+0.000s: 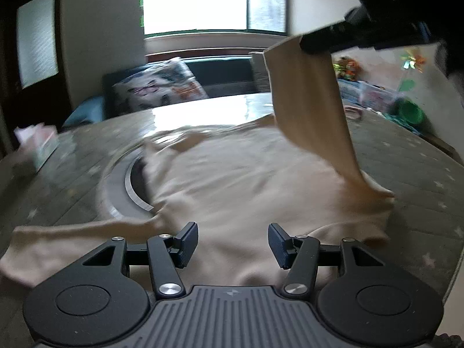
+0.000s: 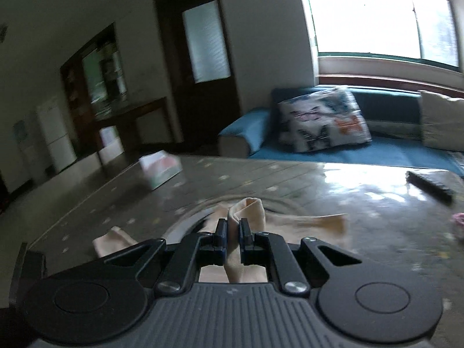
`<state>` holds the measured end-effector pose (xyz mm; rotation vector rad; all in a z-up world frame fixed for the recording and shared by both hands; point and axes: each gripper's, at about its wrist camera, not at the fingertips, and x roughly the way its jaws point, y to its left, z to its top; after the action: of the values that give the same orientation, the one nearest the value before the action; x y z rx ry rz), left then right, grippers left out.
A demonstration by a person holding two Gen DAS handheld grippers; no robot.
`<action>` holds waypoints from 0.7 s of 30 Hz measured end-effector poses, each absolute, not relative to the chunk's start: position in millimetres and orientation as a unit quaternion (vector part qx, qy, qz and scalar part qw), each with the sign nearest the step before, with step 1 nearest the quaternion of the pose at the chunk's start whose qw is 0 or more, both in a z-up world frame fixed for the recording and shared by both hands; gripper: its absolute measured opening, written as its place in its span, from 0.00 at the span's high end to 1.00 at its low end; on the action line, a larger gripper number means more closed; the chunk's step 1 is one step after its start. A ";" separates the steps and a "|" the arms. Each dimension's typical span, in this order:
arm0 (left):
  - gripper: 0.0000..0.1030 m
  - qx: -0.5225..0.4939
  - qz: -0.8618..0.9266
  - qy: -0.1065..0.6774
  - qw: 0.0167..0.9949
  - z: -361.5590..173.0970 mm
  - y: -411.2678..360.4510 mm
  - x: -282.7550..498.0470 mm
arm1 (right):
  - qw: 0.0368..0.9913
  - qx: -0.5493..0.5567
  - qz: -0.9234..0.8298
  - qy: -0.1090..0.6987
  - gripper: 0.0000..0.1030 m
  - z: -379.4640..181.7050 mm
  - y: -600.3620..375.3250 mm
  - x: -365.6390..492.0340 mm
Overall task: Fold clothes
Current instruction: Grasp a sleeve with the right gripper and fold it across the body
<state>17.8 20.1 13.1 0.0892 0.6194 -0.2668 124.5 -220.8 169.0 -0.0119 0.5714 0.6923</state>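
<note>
At the far left of the left wrist view we saw a tissue box [image 1: 43,148] standing near the edge of the table [image 1: 406,156], whose dark cover was dotted with small pale stars. Just right of it, a round grey turntable [image 1: 124,185] showed from under the beige shirt [image 1: 232,179], which lay spread across the middle of the table with one sleeve trailing out to the left. Our left hand-held gripper [image 1: 233,242] hung over the near part of the shirt with its jaws wide apart and nothing between them. Further right, the shirt's other sleeve [image 1: 310,98] was lifted clear of the table, pinched at its end by the right hand-held gripper [image 1: 307,43], which entered from the upper right corner.

In the right wrist view, the right hand-held gripper [image 2: 233,233] had its jaws closed on a bunched fold of that beige cloth. Beyond the table we saw a blue sofa [image 2: 377,150] with a butterfly-print cushion [image 2: 322,119] under the bright window [image 2: 377,14]. A dark remote control [image 2: 429,187] lay on the table at the right.
</note>
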 end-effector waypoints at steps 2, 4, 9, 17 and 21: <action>0.45 0.036 -0.122 0.306 0.943 11.1 28.4 14.5 | 0.890 -0.008 0.350 0.291 0.92 161.0 -204.0 120.8; 0.45 0.032 -0.116 0.307 0.944 10.0 34.1 11.6 | 0.881 -0.017 0.362 0.305 0.91 153.4 -191.1 115.9; 0.45 0.022 -0.105 0.306 0.946 9.5 45.1 5.3 | 0.875 -0.047 0.362 0.318 0.83 146.7 -190.7 108.2; 0.46 0.012 -0.096 0.298 0.950 17.3 44.4 3.6 | 0.869 -0.097 0.301 0.381 0.83 100.2 -242.9 118.4; 0.49 0.010 -0.098 0.293 0.951 20.5 36.7 13.4 | 0.861 -0.097 0.283 0.411 0.83 70.5 -263.2 121.5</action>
<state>13.4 36.7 20.5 0.0213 0.5964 -0.1992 121.5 -263.2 70.5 -0.2035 0.8619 0.5937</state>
